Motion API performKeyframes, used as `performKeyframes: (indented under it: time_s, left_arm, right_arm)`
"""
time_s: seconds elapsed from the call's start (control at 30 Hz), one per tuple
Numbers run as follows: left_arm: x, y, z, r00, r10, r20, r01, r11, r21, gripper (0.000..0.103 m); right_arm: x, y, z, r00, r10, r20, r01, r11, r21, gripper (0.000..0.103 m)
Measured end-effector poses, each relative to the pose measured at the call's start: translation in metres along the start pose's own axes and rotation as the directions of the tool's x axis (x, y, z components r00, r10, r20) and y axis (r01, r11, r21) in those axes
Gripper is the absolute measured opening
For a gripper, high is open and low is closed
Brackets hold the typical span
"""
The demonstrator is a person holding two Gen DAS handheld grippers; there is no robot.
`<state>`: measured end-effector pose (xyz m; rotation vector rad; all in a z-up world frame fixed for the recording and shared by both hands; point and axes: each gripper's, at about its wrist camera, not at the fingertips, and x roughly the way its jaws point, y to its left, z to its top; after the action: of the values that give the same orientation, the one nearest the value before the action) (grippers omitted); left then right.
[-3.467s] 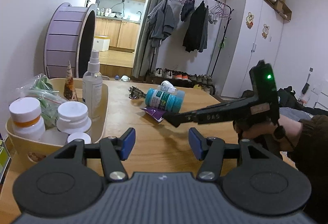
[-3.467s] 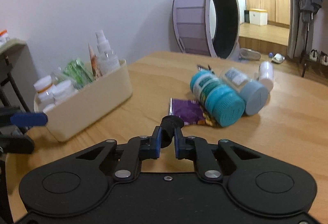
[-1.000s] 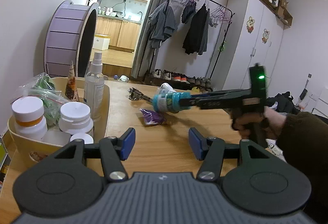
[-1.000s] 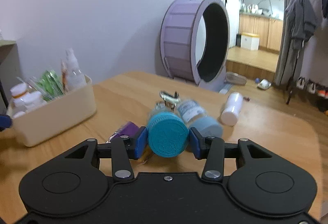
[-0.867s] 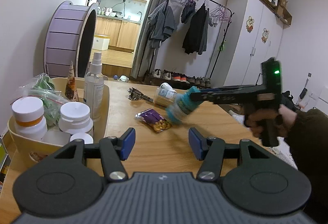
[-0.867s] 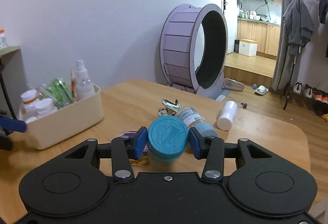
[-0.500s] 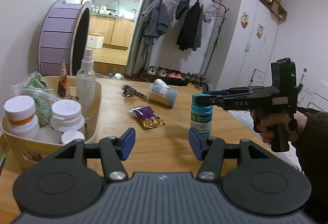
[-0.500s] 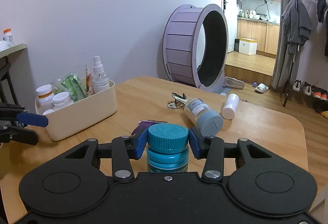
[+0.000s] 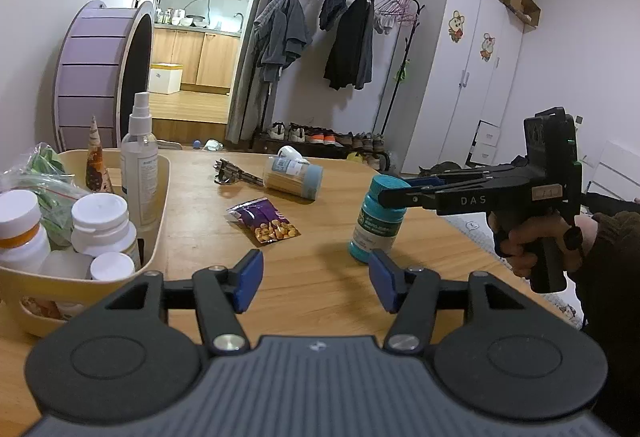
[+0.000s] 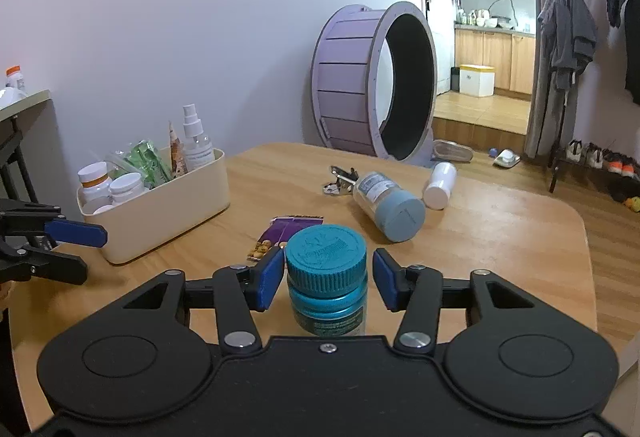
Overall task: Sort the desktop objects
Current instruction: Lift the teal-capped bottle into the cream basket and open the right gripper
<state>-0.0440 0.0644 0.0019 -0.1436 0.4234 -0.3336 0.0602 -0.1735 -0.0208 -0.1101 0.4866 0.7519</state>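
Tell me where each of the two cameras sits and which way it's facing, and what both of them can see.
Left wrist: sits behind the left gripper, open and holding nothing; looks across the wooden table toward the clothes rack; shows the person's right hand holding the right gripper.
Right wrist: sits behind the right gripper, its fingers flanking the teal bottle's cap; faces the purple wheel; the left gripper shows at its left edge.
Shared: teal bottle, cream bin, snack packet, wheel.
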Motion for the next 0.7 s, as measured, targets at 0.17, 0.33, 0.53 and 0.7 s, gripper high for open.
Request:
performKeyframes:
  time_s: [0.17, 0.33, 0.53, 0.7]
  left_arm:
    - [-0.004, 0.003, 0.000, 1.000, 0.013, 0.010, -0.013, 1.000, -0.006, 0.058]
    - [-0.015, 0.008, 0.000, 0.999, 0.023, 0.030, -0.023, 1.000, -0.013, 0.058]
    - [-0.031, 0.018, 0.000, 0.997, 0.040, 0.067, -0.038, 0.999, -0.034, 0.058]
    - [-0.040, 0.025, 0.002, 0.995, 0.048, 0.090, -0.043, 0.997, -0.059, 0.058]
  right_arm:
    - [-0.004, 0.000, 0.006, 0.999, 0.010, 0.031, -0.011, 1.000, 0.028, 0.042]
    - [-0.010, 0.010, 0.031, 0.994, 0.062, 0.094, -0.066, 0.997, 0.035, 0.042]
    - [0.010, 0.046, 0.072, 0.977, 0.173, 0.126, -0.172, 0.985, -0.020, 0.042]
    - [0.045, 0.083, 0.097, 0.956, 0.267, 0.118, -0.260, 0.963, -0.069, 0.042]
